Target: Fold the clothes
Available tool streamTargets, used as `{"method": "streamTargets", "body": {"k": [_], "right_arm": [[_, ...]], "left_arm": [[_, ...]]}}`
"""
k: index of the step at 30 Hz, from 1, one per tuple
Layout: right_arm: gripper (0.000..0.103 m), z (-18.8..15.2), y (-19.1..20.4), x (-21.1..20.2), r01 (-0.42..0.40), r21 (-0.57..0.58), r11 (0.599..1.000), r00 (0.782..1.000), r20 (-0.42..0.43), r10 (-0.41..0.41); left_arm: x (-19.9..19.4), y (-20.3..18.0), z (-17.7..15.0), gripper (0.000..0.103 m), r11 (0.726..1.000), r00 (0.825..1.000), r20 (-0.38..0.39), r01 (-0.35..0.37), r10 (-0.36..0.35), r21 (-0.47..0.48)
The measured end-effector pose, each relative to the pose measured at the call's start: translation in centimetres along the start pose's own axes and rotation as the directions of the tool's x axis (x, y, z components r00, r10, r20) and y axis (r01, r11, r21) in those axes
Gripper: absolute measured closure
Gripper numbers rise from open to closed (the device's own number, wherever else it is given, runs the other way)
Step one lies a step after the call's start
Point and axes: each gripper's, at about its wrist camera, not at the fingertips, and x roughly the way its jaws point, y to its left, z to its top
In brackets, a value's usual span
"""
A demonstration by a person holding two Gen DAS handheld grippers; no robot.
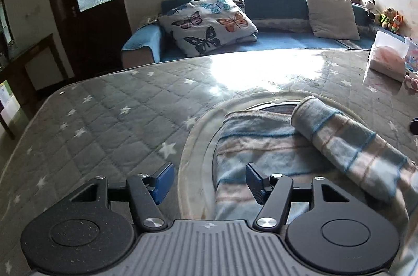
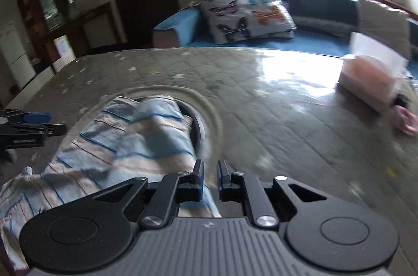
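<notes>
My left gripper (image 1: pixel 209 182) spread wide, blue pads (image 1: pixel 164 182) well apart, nothing between them; right pad over striped cloth (image 1: pixel 261 145), left pad off its edge. My right gripper (image 2: pixel 210 180) nearly closed, narrow gap between pads, left pad against cloth's edge; whether it pinches cloth, cannot tell. Left gripper visible edge-on at left of right view, beside cloth.

no readable text, brand, number or sign shows in either view. the tissue box (image 1: pixel 386 62) at about two o'clock carries faint marks along its lower edge, too small and blurred to read.
</notes>
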Motion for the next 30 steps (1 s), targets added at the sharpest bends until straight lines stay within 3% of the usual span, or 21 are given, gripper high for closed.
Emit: {"method": "streamTargets", "body": {"k": [5, 13, 16, 20, 24, 26, 30], "right_arm": [[0.083, 2.4, 1.1, 4.3, -0.052, -0.019, 0.998, 0.998, -0.027, 0.052], [0.081, 5.2, 0.7, 9.0, -0.127, 0.036, 0.991, 0.991, -0.044, 0.129], [0.069, 6.0, 1.3, 10.5, -0.145, 0.016, 0.989, 0.988, -0.051, 0.146], [0.069, 6.8, 1.8, 12.3, -0.157, 0.008, 0.987, 0.986, -0.059, 0.158], [0.071, 7.0, 2.0, 13.7, -0.172, 0.024, 0.985, 0.981, -0.083, 0.173], [0.090, 6.9, 2.1, 13.7, -0.178, 0.028, 0.984, 0.980, -0.087, 0.179], [0.097, 6.7, 2.2, 13.2, -0.180, 0.036, 0.983, 0.980, -0.079, 0.182]], "left_arm": [[3.1, 0.0, 1.5, 0.039, 1.000, 0.999, -0.027, 0.024, -0.024, -0.019], [6.6, -0.9, 2.7, 0.038, 0.998, 0.997, -0.037, 0.064, -0.063, 0.009], [7.5, -1.2, 2.6, 0.039, 0.997, 0.996, -0.050, 0.078, -0.077, 0.015], [8.1, -1.7, 2.5, 0.041, 0.994, 0.993, -0.054, 0.104, -0.102, 0.024], [8.7, -2.1, 2.6, 0.052, 0.991, 0.991, -0.052, 0.127, -0.125, 0.034], [8.8, -2.2, 2.8, 0.061, 0.990, 0.989, -0.051, 0.137, -0.136, 0.026], [8.5, -2.1, 2.8, 0.092, 0.992, 0.992, -0.036, 0.121, -0.120, 0.023]]}}
